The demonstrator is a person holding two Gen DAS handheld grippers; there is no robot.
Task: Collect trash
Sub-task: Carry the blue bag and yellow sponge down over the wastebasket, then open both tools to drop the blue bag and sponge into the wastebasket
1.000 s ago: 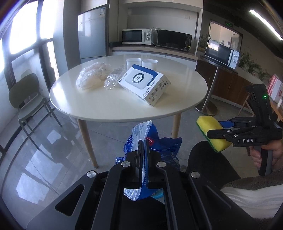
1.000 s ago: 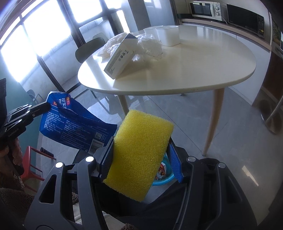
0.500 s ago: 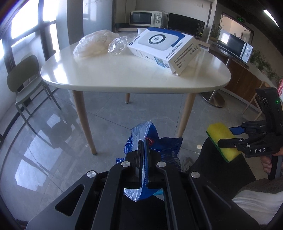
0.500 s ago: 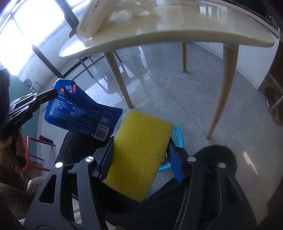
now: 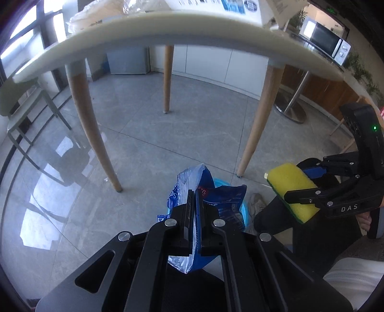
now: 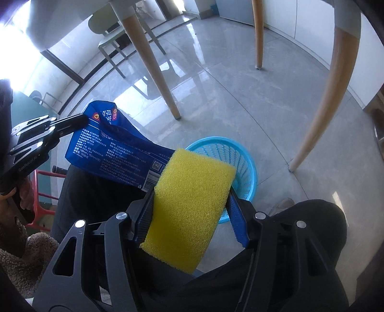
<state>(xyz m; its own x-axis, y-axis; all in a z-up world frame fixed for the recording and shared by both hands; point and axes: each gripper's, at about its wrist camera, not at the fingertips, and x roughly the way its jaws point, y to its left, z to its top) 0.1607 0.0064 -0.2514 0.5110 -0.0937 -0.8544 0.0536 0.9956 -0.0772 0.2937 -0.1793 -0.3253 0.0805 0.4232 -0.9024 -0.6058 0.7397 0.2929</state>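
Observation:
My left gripper point(image 5: 194, 192) is shut on a blue plastic wrapper point(image 5: 216, 199), also seen in the right wrist view point(image 6: 115, 148), held above the floor. My right gripper point(image 6: 192, 189) is shut on a yellow sponge point(image 6: 189, 204), which also shows at the right of the left wrist view point(image 5: 292, 189). A light blue mesh basket point(image 6: 242, 165) stands on the floor just beyond both held things, partly hidden by them; only its rim point(image 5: 222, 181) shows behind the wrapper in the left wrist view.
The white round table's edge point(image 5: 168, 31) is overhead, with wooden legs point(image 5: 91, 124) point(image 5: 261, 115) point(image 6: 328, 88) around the basket. A white box point(image 5: 216, 7) and plastic bags point(image 5: 96, 12) lie on top. A green chair point(image 5: 21, 100) stands left. The person's knees point(image 6: 312, 240) are below.
Both grippers have dropped from table height to below the tabletop, still holding wrapper and sponge. The blue basket on the floor has come into full view beneath them.

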